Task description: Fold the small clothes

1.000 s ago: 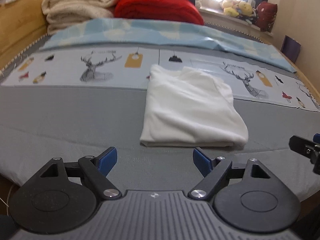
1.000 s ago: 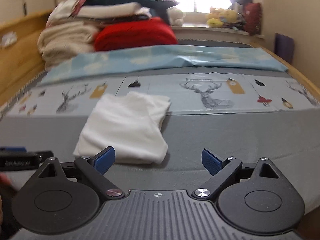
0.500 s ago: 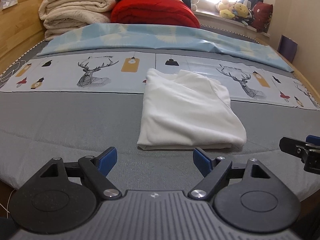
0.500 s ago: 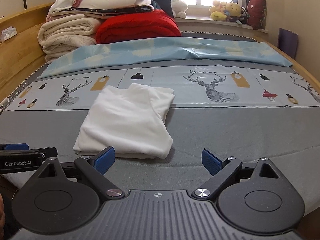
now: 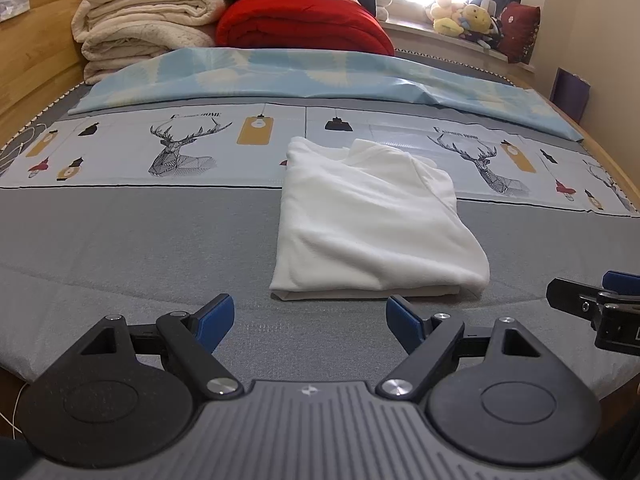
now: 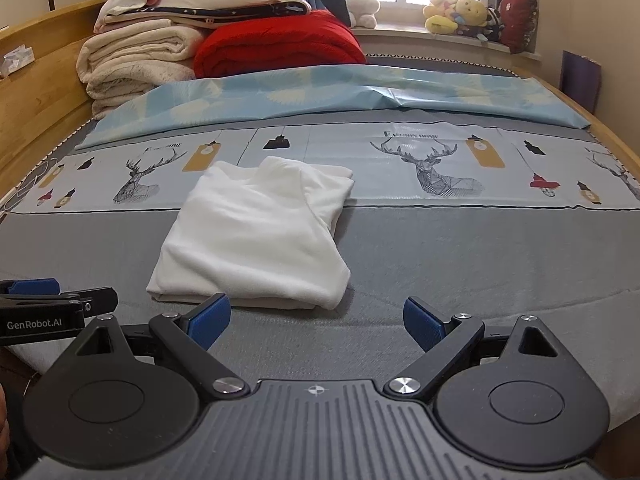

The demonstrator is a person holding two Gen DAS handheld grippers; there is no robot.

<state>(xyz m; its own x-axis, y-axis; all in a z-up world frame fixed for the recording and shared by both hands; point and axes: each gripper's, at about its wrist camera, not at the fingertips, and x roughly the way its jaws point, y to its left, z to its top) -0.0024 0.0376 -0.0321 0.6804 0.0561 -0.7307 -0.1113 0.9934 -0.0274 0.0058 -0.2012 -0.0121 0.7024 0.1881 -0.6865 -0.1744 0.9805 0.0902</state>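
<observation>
Two grippers are hanging low over the near edge of the bed, both with fingers spread wide and nothing between them: the left gripper (image 5: 309,317) is sitting just short of the folded white garment (image 5: 372,220), and the right gripper (image 6: 317,317) is sitting just short of the same bundle's near right corner. The garment is lying as a compact rectangle on the grey bedsheet (image 5: 128,240), its far end reaching onto the deer-print panel (image 5: 180,148), with the folded edge facing the cameras. Compared with a second ago, both cameras are sitting slightly farther back and the picture is sharper, so the hands seem to be settling rather than reaching; the cloth itself is lying unchanged. That is suggesting the fold is finished, or nearly so, and the tools are pulling clear. The left view is showing the layered hem along the garment's near edge and the right gripper's tip at its right border, while the right view is showing the tucked sleeve side (image 6: 328,196), the stacked blankets (image 6: 136,60) more fully, and the left gripper's branded side at its left border
</observation>
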